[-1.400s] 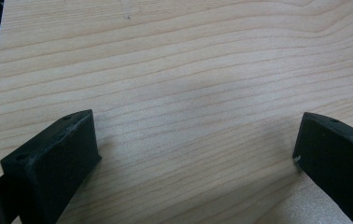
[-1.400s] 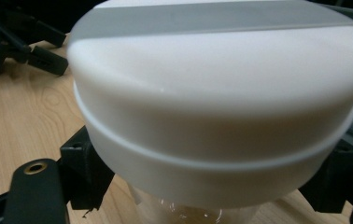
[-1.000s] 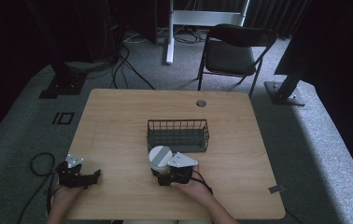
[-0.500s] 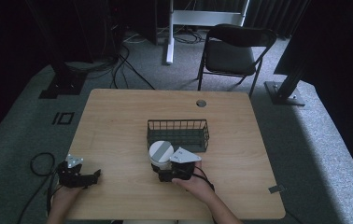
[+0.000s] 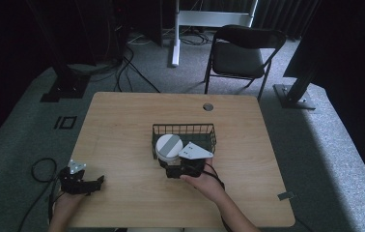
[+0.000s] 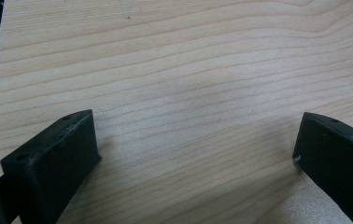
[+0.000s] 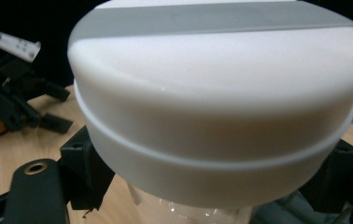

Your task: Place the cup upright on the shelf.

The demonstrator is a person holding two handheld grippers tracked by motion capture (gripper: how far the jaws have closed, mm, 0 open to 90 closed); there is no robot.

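Careful, your right gripper (image 5: pixel 175 163) fingers pinching that white round-lidded clear jar (image 5: pixel 168 146) could clip the black wire basket (image 5: pixel 184 129) rim (left gripper (image 5: pixel 98 180) fingers spread, idle).

Left gripper (image 5: pixel 97 181) low at the near left, jaws spread wide, right gripper (image 5: pixel 173 162) held forward mid-table, jaws clamped, right forearm angled inward
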